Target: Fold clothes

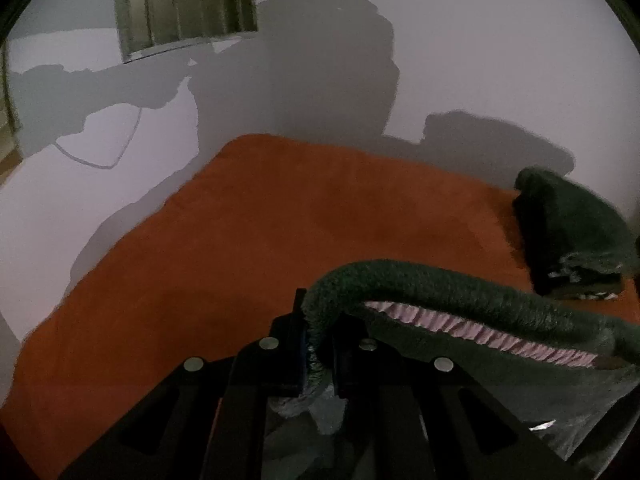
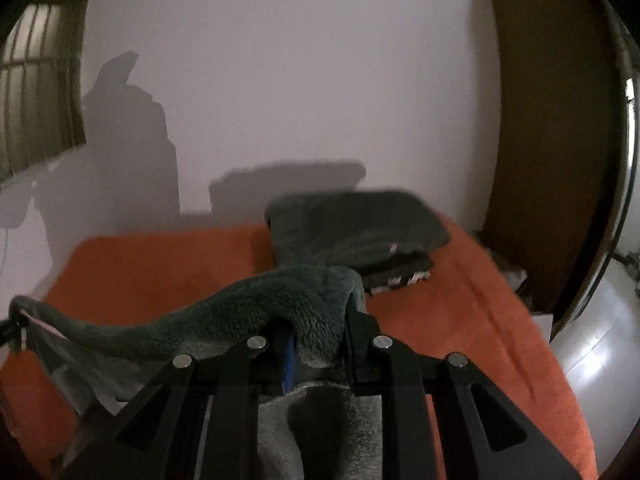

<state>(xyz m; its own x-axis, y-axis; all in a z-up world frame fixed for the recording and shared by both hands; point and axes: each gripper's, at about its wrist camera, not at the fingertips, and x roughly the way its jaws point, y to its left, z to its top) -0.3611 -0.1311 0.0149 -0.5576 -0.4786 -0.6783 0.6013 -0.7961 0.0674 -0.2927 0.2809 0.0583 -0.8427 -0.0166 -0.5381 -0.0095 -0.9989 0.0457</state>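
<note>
I have both the left gripper and right gripper with jaws clamped on the dark green fleece garment, stretched above the orange bed cover, near the folded dark green pile.

A thick, fuzzy dark green fleece garment was seen, with a strip of smooth, ribbed pale pink cloth along its edge. The folded stack was made of the same plush, matt cloth. The bed was covered in soft, matt orange fabric. Each hand-held gripper was built of matt black plastic with shiny metal rivets.
</note>
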